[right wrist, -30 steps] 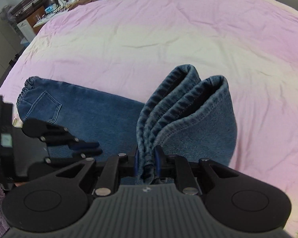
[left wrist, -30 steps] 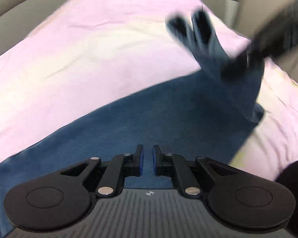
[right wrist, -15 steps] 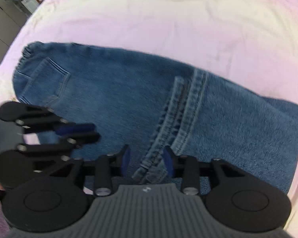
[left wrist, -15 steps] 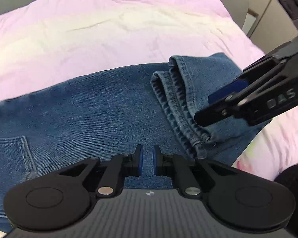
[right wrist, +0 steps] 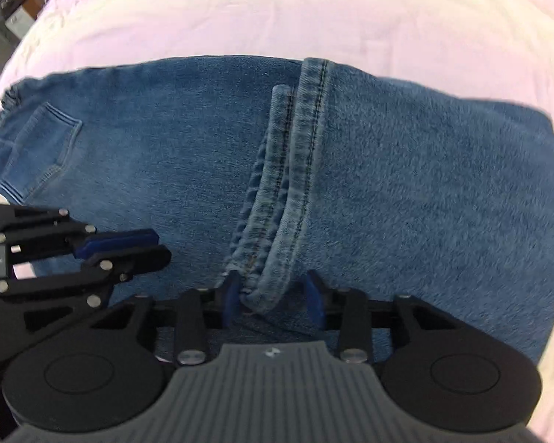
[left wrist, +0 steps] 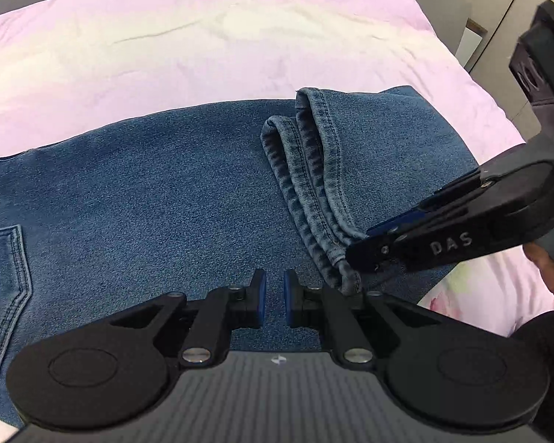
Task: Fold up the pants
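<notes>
Pink bedsheet (left wrist: 203, 37), beige cabinets (left wrist: 498, 11)

The left tongs (left wrist: 274, 297) point away from the camera, low and level, their blue-padded fingers (left wrist: 261, 295) drawn close with only a narrow slit between them and nothing in it; the right tongs (right wrist: 273, 297) stand with their fingers spread wide, the pads (right wrist: 229, 295) well apart; in the left wrist view the right tongs (left wrist: 365, 249) reach in from the right, slanting down and leftward; a hand (left wrist: 552, 269) grips their handle at the right edge.
</notes>
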